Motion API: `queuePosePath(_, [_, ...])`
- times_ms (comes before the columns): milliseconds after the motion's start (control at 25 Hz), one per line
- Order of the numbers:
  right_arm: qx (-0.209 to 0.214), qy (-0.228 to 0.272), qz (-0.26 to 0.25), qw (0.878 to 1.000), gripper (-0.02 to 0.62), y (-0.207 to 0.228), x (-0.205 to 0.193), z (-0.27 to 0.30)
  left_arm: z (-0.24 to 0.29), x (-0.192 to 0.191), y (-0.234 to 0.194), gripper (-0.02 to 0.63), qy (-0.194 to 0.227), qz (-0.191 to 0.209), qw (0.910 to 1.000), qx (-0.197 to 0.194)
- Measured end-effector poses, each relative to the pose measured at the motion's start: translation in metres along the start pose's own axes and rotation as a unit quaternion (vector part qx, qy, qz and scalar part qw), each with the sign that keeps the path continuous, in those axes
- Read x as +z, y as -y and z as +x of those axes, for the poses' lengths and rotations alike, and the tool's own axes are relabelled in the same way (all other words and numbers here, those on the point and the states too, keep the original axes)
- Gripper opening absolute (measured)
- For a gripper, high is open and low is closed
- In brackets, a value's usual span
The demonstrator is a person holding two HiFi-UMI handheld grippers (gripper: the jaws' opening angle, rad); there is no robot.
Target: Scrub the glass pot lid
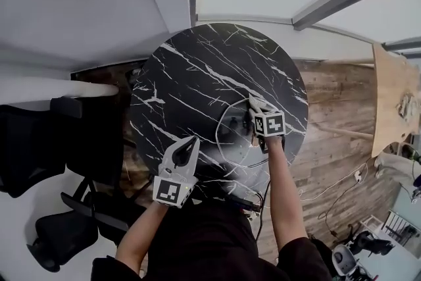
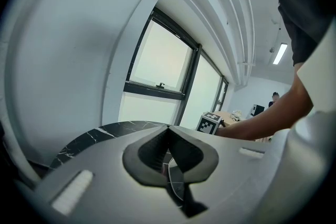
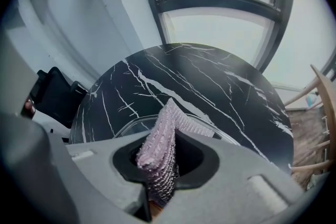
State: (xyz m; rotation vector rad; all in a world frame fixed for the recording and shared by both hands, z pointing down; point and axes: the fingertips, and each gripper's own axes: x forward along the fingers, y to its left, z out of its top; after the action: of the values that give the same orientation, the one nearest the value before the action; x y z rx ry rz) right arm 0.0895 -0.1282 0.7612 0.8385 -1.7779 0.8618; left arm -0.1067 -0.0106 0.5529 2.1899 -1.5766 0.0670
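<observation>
The glass pot lid [image 1: 230,135] lies flat on the near right part of a round black marble table [image 1: 210,69]. My right gripper [image 1: 255,108] hovers over the lid's right side, shut on a lilac knitted scrub cloth [image 3: 163,149] that sticks out past the jaw tips. In the right gripper view the lid's rim [image 3: 126,128] shows just beyond the cloth. My left gripper [image 1: 193,143] is shut at the table's near edge, left of the lid and apart from it. Through the gap behind its closed tips [image 2: 168,131] a curve of the lid's rim [image 2: 175,176] appears.
Black office chairs [image 1: 39,141] stand left of the table, one more lower down [image 1: 59,240]. A wooden table [image 1: 395,95] is at the right over plank flooring with cables [image 1: 329,187]. Windows line the far wall [image 3: 220,13].
</observation>
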Motion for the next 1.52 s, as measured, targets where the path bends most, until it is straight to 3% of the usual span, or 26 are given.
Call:
queuePosePath(480, [0.015, -0.022, -0.038, 0.999, 0.071, -0.036, 0.008, 0.014, -0.020, 0.002, -0.023, 0.003, 0.009, -0.003, 0.9998, 0.016])
queuePosePath(1120, [-0.014, -0.044, -0.122, 0.991, 0.071, -0.067, -0.003, 0.020, -0.045, 0.002, -0.039, 0.003, 0.018, -0.006, 0.9993, 0.032])
queuePosePath(1520, [-0.010, -0.042, -0.127, 0.991, 0.072, -0.086, -0.016, 0.018, -0.061, -0.008, -0.039, 0.003, 0.016, -0.006, 0.9995, 0.027])
